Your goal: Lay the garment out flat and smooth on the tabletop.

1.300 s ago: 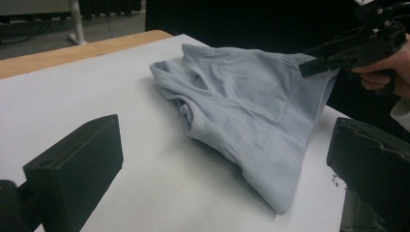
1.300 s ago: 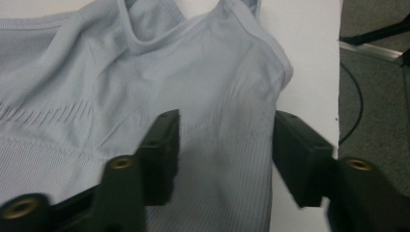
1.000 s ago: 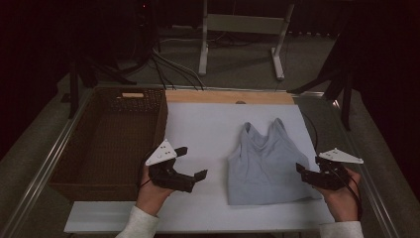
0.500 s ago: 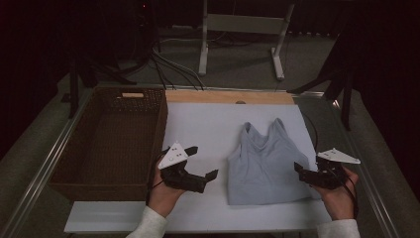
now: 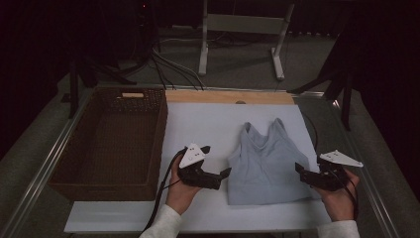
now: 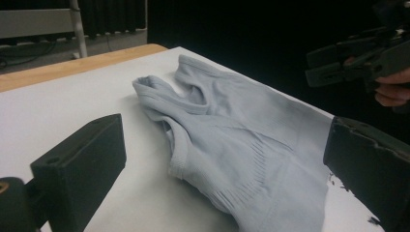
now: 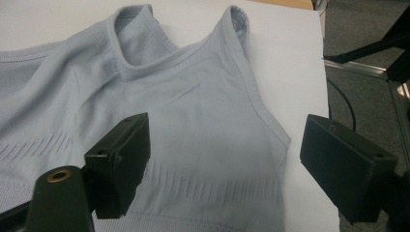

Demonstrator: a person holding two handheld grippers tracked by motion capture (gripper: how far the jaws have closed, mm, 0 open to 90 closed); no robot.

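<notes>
A pale blue-grey tank top [image 5: 265, 166] lies flat on the white board [image 5: 208, 124], straps toward the far side. My left gripper [image 5: 225, 174] is open, its tips right at the top's lower left edge. In the left gripper view the top [image 6: 232, 140] spreads out between and beyond the wide-apart jaws of that gripper [image 6: 227, 164]. My right gripper [image 5: 298, 168] is open at the top's lower right edge; its jaws have just been opening. In the right gripper view this gripper [image 7: 227, 162] hangs over the top's side and hem [image 7: 203, 125], and its pads do not press on the cloth.
An empty brown wicker basket [image 5: 161, 129] stands to the left of the board. A wooden strip [image 5: 228, 96] runs along the board's far edge. Metal rails border the table, and a cable [image 5: 312, 129] runs along the right side. Stand legs and cables lie on the floor beyond.
My left gripper has moved right and a little down, up to the top's lower left edge. The right hand has hardly moved.
</notes>
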